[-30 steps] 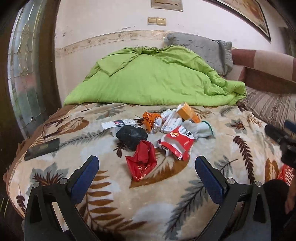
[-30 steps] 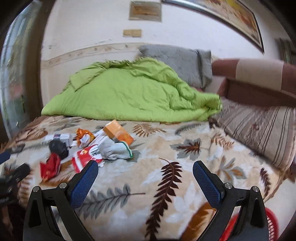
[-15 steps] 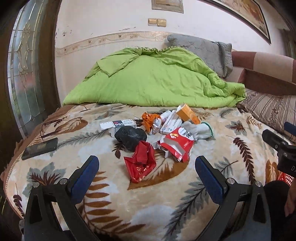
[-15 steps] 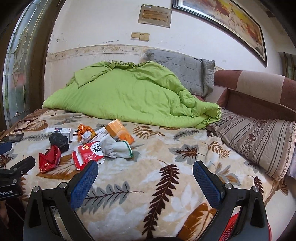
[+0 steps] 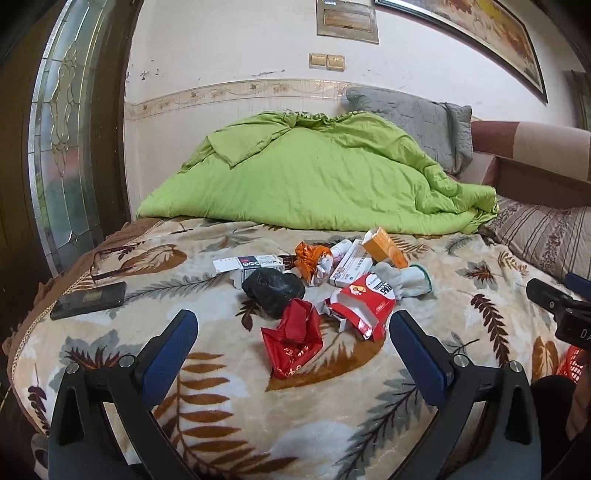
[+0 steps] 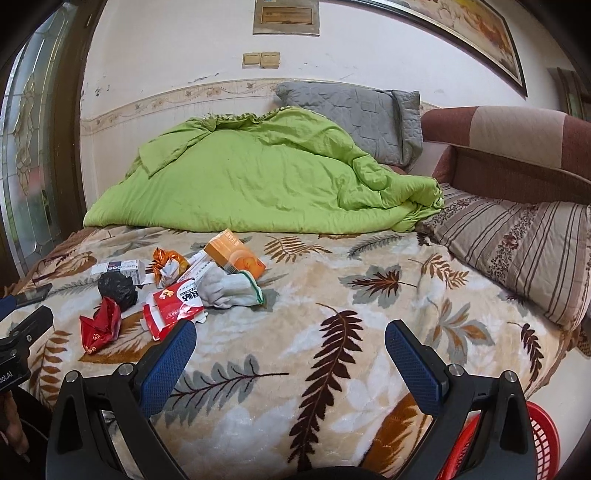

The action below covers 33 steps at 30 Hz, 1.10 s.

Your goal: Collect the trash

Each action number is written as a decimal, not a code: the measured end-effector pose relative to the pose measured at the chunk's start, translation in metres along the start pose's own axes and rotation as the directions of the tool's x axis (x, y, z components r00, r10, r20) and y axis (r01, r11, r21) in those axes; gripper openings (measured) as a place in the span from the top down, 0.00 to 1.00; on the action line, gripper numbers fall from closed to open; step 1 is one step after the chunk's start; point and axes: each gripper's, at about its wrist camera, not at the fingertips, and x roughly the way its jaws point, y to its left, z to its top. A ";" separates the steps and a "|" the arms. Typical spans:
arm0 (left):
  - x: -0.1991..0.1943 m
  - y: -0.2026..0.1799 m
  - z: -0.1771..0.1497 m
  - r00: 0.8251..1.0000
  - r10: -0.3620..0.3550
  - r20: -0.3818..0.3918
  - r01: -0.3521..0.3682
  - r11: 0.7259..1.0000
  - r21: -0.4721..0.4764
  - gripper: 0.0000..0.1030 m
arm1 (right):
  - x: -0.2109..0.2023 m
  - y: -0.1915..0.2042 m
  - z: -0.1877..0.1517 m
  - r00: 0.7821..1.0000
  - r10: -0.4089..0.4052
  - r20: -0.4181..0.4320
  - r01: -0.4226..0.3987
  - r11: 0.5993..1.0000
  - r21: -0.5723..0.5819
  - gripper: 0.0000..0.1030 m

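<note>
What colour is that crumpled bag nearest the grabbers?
Red, with some pale print: the crumpled bag shows best in the left wrist view.

Red basket (image 6: 541,439) is partly hidden behind right hand-held gripper (image 6: 291,354)

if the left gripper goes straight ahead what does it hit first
Probably the red wrapper, lying on the blanket centred between the open fingers of the left gripper; depth is unclear.

A home bedroom. Shown by a bed under a leaf-print blanket (image 6: 369,295), a heaped green duvet (image 6: 258,184), a grey pillow (image 6: 354,110) and a striped pillow (image 6: 517,243) by a padded headboard (image 6: 517,136). Also a framed picture (image 6: 476,29) and switches (image 6: 260,60) on a wall with a patterned border, beside a leaded-glass door (image 5: 62,155).
</note>
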 end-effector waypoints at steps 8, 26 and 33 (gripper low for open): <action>0.000 -0.003 -0.002 1.000 0.005 -0.006 -0.005 1.000 0.015 0.00 | 0.002 -0.001 0.001 1.000 0.003 -0.010 -0.003 1.000 0.010 0.00; 0.009 0.001 -0.004 0.999 -0.014 -0.043 0.014 1.000 -0.003 0.00 | 0.003 0.001 -0.001 1.000 0.005 -0.019 -0.005 1.000 0.002 0.00; 0.052 0.023 -0.005 0.974 -0.085 -0.210 0.055 0.988 -0.145 0.00 | 0.022 0.004 -0.001 0.991 0.081 -0.109 -0.080 0.997 0.009 0.03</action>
